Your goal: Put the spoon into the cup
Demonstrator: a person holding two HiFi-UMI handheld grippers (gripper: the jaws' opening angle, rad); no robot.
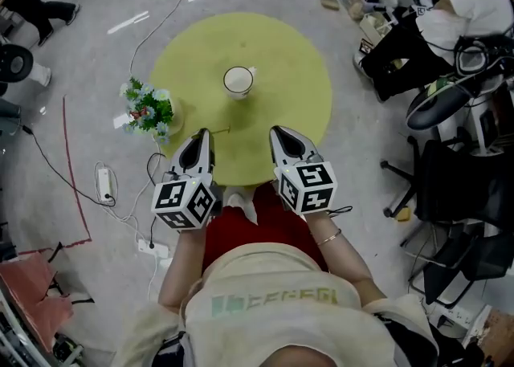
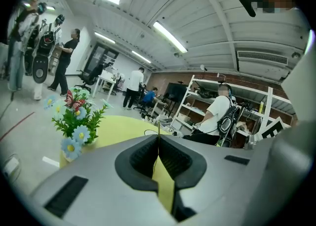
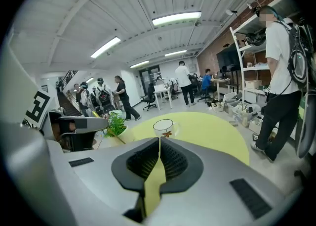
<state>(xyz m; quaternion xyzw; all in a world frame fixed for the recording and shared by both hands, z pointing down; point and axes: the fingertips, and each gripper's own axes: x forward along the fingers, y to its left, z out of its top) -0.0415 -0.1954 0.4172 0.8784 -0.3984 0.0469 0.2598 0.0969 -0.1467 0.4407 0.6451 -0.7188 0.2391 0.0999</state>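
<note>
A white cup (image 1: 238, 81) stands upright near the middle of the round yellow-green table (image 1: 297, 60); in the right gripper view the cup (image 3: 163, 126) shows straight ahead, beyond the jaws. My left gripper (image 1: 205, 132) hovers over the table's near edge, shut on a thin spoon (image 1: 221, 128) that sticks out past its tips toward the right. The spoon's thin stem (image 2: 158, 128) rises from the closed left gripper (image 2: 158, 138). From the right gripper view the spoon (image 3: 116, 136) slants away from the left gripper. My right gripper (image 1: 279, 129) (image 3: 159, 141) is shut with nothing in it, beside the left one.
A pot of artificial flowers (image 1: 148, 110) (image 2: 76, 121) sits at the table's left edge. A power strip (image 1: 104, 184) and cables lie on the floor at left. Office chairs (image 1: 450, 189) and a seated person (image 1: 450, 16) crowd the right side.
</note>
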